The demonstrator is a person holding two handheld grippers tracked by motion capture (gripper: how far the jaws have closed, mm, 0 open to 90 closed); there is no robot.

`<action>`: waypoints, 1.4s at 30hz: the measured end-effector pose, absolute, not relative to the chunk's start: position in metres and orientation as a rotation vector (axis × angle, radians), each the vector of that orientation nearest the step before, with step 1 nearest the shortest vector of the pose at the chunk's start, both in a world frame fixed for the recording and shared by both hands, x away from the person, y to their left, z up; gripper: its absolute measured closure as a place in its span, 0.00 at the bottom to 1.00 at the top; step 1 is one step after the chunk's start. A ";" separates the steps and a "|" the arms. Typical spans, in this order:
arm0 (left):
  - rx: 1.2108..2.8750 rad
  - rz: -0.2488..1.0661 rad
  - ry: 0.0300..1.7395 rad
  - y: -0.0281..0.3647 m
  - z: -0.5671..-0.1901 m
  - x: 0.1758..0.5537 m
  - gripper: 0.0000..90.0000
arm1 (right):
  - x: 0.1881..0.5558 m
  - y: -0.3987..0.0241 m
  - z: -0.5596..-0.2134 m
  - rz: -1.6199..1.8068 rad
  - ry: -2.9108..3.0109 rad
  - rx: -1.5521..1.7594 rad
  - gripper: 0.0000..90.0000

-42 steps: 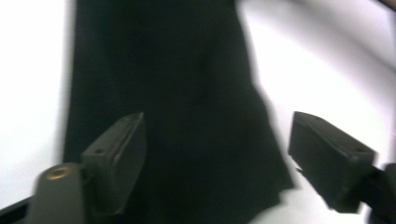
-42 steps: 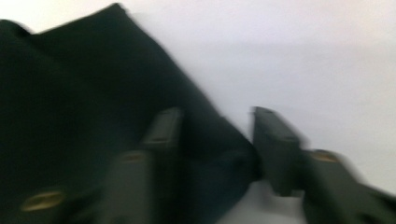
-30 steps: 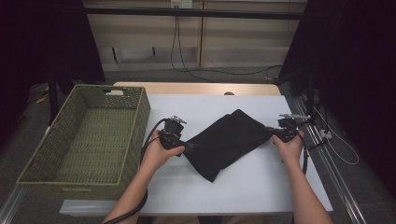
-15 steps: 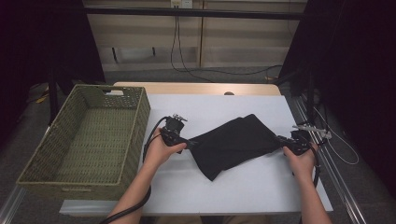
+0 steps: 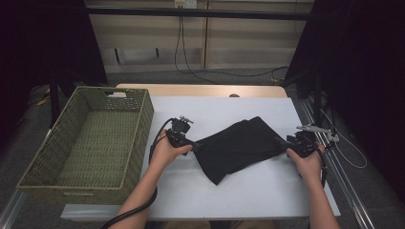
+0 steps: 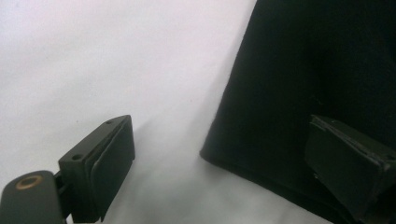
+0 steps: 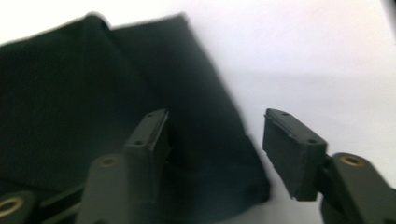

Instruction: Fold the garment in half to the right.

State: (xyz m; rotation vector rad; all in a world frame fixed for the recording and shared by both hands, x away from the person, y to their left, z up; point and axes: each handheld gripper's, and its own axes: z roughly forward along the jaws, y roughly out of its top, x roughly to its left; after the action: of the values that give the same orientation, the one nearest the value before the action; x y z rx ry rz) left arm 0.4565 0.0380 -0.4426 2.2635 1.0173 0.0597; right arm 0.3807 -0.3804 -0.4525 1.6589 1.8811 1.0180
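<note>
I am spreading a black cloth (image 5: 239,148) flat on the white tabletop (image 5: 248,200), to the right of the woven basket (image 5: 86,143). My right gripper (image 7: 212,149) has just been opening; its jaws are standing apart with the cloth's corner lying loose between them, let go. My left gripper (image 6: 224,158) is gaping wide at the opposite corner, one jaw over the cloth, pinching nothing.

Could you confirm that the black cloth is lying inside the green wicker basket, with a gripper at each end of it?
Not quite: the black cloth lies on the white table, beside the green wicker basket, as the high view shows. The left gripper and right gripper are indeed at its ends.
</note>
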 end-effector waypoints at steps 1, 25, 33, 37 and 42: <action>2.264 0.061 1.016 0.038 -0.442 0.457 0.10 | 0.381 -0.380 -0.455 1.008 1.885 1.660 0.43; 2.356 0.138 0.886 0.018 -0.447 0.449 0.27 | 0.377 -0.368 -0.461 0.952 1.958 1.656 0.79; 2.347 0.010 0.925 0.011 -0.442 0.446 0.87 | 0.374 -0.368 -0.463 0.989 1.943 1.661 0.85; 2.352 0.021 0.982 0.013 -0.436 0.448 0.92 | 0.371 -0.369 -0.464 1.010 1.929 1.656 0.87; 2.270 0.007 1.040 0.029 -0.409 0.451 0.94 | 0.369 -0.377 -0.464 1.095 1.894 1.696 0.89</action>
State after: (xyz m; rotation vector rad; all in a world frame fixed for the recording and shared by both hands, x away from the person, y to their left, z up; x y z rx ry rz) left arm 0.4513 0.0288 -0.4089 2.2699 1.0397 0.0065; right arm 0.3688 -0.3773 -0.4640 1.6963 1.8937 1.0950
